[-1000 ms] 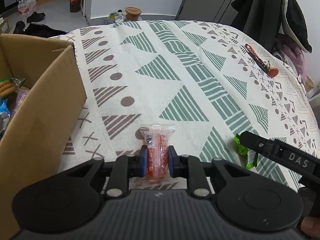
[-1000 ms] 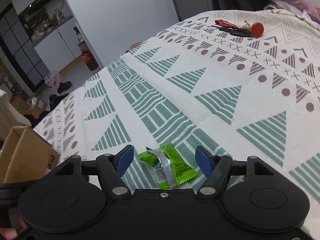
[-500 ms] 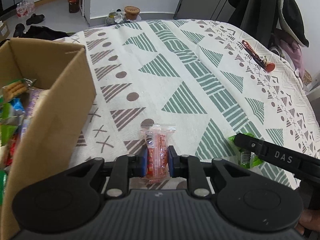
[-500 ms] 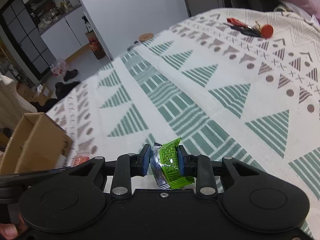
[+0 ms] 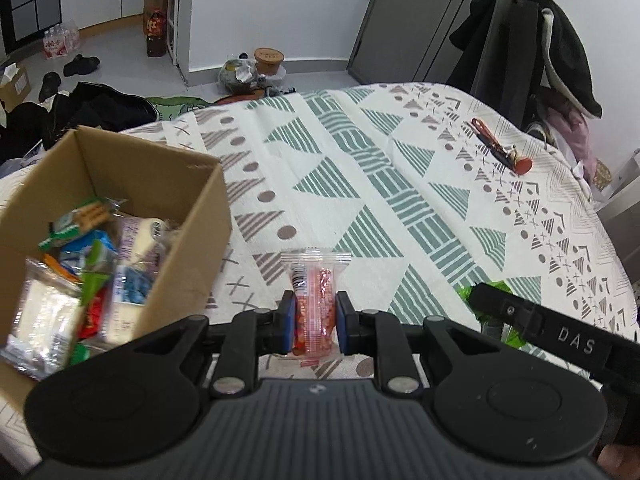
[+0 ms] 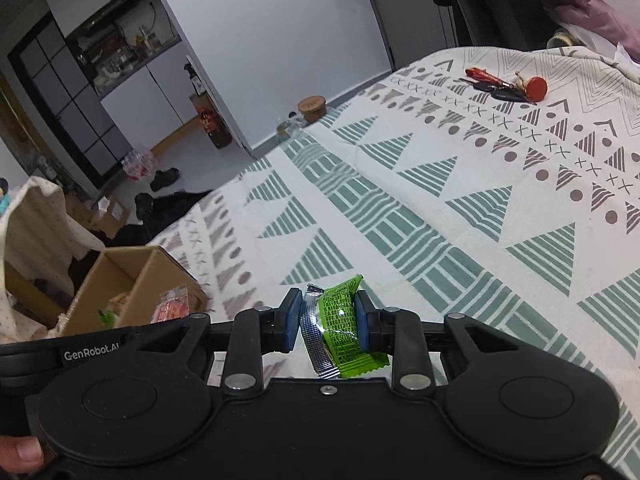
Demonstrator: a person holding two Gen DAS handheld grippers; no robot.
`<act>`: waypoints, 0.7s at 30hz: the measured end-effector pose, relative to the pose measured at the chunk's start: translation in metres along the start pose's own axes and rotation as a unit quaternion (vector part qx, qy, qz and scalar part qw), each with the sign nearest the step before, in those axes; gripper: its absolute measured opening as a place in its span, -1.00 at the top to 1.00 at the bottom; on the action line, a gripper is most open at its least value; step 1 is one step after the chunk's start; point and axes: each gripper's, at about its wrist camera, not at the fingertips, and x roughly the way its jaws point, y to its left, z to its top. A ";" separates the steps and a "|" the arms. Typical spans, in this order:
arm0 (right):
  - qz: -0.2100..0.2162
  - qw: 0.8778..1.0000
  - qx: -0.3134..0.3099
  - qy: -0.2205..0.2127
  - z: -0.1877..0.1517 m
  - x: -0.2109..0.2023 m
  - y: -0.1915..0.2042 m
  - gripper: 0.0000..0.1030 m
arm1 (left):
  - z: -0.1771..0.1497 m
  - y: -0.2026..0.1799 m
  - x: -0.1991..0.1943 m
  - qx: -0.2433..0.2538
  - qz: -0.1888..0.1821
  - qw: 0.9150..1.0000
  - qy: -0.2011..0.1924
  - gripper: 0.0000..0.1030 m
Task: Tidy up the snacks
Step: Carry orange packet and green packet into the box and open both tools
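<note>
We see the left tongs (image 5: 313, 322) pinching a red snack packet (image 5: 314, 304), held above the patterned bed cover (image 5: 360, 184) just right of the open cardboard box (image 5: 188, 216) (already holding assorted snacks). The right tongs (image 6: 327, 322) are clamped on a green snack packet (image 6: 340, 320), lifted clear of the cover. Keys (image 6: 506, 88) lie far across the bed.

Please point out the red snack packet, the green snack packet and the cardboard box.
red snack packet (image 5: 314, 304), left wrist view, middle of wrapper.
green snack packet (image 6: 340, 320), right wrist view, printed face.
cardboard box (image 5: 192, 236), left wrist view, right wall.
</note>
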 end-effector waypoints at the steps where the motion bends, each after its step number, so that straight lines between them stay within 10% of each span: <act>1: 0.000 1.000 0.001 -0.004 0.001 -0.003 0.002 0.46 | 0.001 0.001 -0.004 0.000 0.000 1.000 -0.003 0.63; 21: 0.013 0.998 0.004 -0.061 -0.010 -0.041 0.065 0.46 | 0.012 0.051 -0.082 -0.018 0.008 0.998 -0.057 0.63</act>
